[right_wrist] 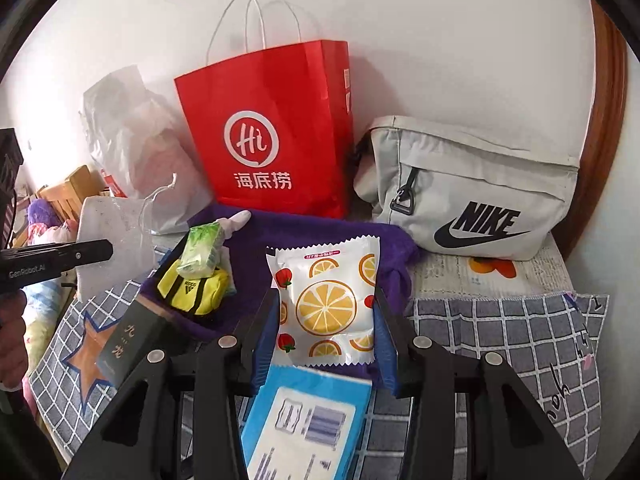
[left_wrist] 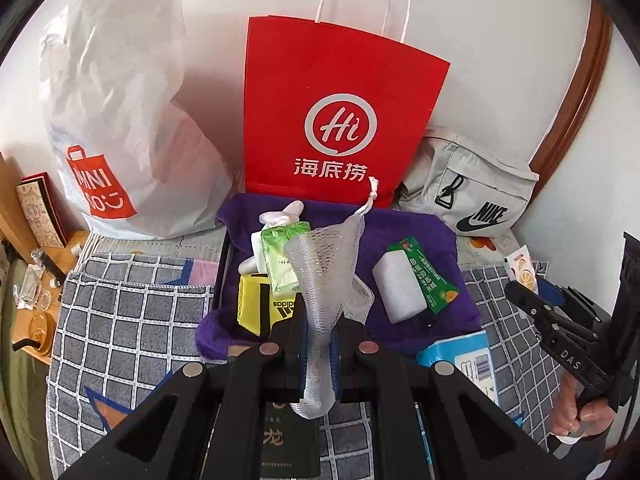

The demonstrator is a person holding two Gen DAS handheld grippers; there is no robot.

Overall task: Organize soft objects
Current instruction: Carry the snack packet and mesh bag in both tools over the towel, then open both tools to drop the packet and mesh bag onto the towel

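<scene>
Mesh pouch [left_wrist: 326, 264] — white netting, limp, pinched in left claw [left_wrist: 318, 332]

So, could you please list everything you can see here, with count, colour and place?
Paper bag: one, red, against the wall.
Plastic bag: one, white, left of it.
Sling bag: one, grey, right of it.
Towel: one, purple, before the bags.
Yellow pouch: one, on the towel.
Tissue pack: one, green, above the pouch.
Sponge: one, white, green label, on the towel.
Blue packet: one, near edge.
Dark box: one, left of the towel.
Mesh pouch: one, white, in the left gripper.
Wipe sachet: one, orange-printed, in the right gripper.
</scene>
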